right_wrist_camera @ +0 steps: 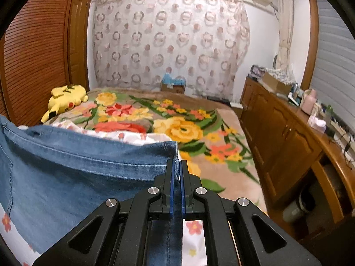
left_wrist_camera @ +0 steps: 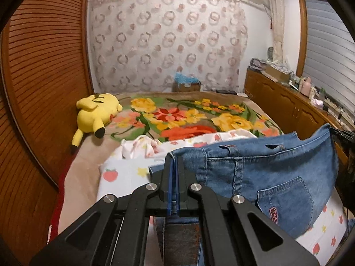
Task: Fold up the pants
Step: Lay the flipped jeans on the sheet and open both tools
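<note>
Left gripper (left_wrist_camera: 174, 161) clamping jeans (left_wrist_camera: 255, 173) waistband, right gripper (right_wrist_camera: 177, 163) likewise

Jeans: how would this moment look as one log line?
stage: lift | left gripper: shut on jeans | right gripper: shut on jeans | jeans: held above bed

Left wrist view low over bed (left_wrist_camera: 88, 166), facing curtained wall (left_wrist_camera: 166, 40), right wrist view alike, both sharing plush toy (right_wrist_camera: 66, 99).
</note>
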`<state>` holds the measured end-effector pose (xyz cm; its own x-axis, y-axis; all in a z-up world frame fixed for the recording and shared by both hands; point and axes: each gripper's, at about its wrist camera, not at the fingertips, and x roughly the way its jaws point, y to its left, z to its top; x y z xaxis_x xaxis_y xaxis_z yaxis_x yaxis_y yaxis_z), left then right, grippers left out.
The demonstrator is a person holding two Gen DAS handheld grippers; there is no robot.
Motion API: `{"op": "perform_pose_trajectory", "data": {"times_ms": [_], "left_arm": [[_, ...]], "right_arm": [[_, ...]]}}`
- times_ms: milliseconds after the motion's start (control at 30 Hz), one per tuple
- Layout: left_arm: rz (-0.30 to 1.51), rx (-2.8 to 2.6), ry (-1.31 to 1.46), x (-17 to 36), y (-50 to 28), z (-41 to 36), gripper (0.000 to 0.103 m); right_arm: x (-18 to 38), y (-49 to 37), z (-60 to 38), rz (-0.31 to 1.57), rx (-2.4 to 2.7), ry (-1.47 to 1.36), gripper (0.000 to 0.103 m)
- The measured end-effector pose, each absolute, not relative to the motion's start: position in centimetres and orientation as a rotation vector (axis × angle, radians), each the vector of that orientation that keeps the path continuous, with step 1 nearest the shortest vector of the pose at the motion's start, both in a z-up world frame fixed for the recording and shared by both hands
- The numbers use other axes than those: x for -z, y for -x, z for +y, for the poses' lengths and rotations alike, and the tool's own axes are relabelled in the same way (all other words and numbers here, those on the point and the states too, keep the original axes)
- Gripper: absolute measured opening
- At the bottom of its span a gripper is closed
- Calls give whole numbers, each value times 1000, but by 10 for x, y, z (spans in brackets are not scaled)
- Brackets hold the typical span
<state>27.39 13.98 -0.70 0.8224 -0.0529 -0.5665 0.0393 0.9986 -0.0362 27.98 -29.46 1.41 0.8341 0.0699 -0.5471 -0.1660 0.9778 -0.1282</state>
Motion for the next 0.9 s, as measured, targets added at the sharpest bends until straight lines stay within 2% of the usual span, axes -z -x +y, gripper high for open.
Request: {"op": "perform_pose_trajectory", "data": {"times_ms": [200,600,900], "left_arm": [[595,9,0,7,-302,141,3],[645,-17,-11,36,-350,139,3],[696,-19,-30,55,-366,138,3]], "right_arm": [[-11,-297,-288,541,-124,171,4],[37,-356,-269,649,-103,220,4],[40,-393,-262,703,-102,247,4]]}}
